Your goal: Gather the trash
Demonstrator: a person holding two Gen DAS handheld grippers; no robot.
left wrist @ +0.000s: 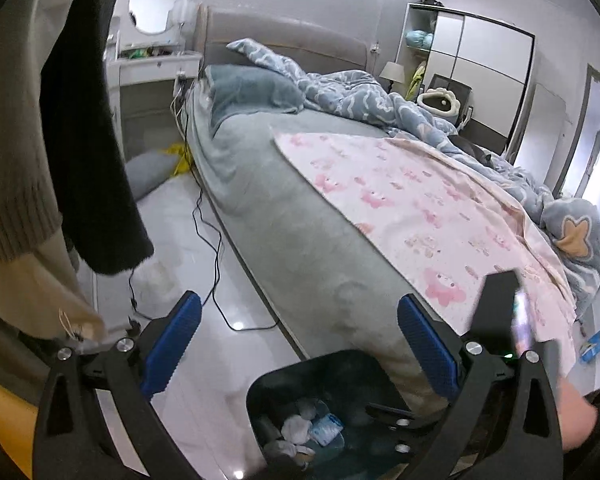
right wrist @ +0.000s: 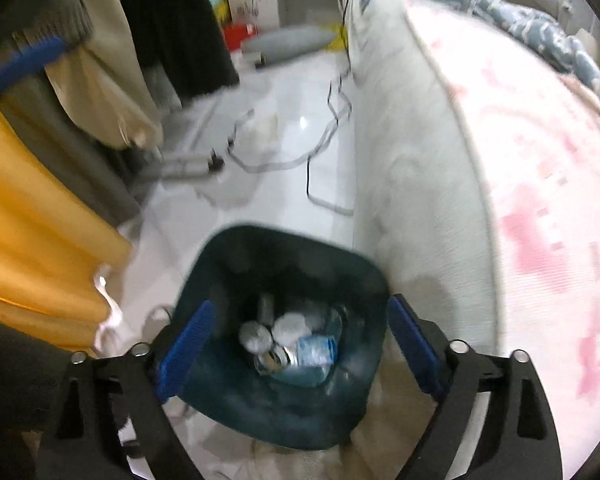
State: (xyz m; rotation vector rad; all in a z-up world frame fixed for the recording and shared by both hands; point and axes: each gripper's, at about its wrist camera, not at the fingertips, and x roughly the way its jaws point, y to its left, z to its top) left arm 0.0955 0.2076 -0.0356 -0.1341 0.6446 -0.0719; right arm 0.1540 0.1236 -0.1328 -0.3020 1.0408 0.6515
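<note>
A dark teal trash bin [right wrist: 283, 400] stands on the white floor beside the bed. It holds crumpled tissues [right wrist: 287, 326], a plastic bottle [right wrist: 316, 350] and other wrappers. My right gripper [right wrist: 295, 348] hangs open and empty right over the bin's mouth. The bin also shows in the left wrist view [left wrist: 320, 380]. My left gripper [left wrist: 300, 344] is open and empty, above the bin's near side next to the bed. A blue wrapper [left wrist: 598, 338] lies on the floor at the bed's far right.
The bed [left wrist: 300, 208] with a grey sheet, a pink patterned cloth [left wrist: 440, 208] and a blue quilt fills the right. Black cables [left wrist: 215, 248] trail on the floor. Hanging clothes [left wrist: 79, 140] and an orange cloth [right wrist: 31, 208] crowd the left.
</note>
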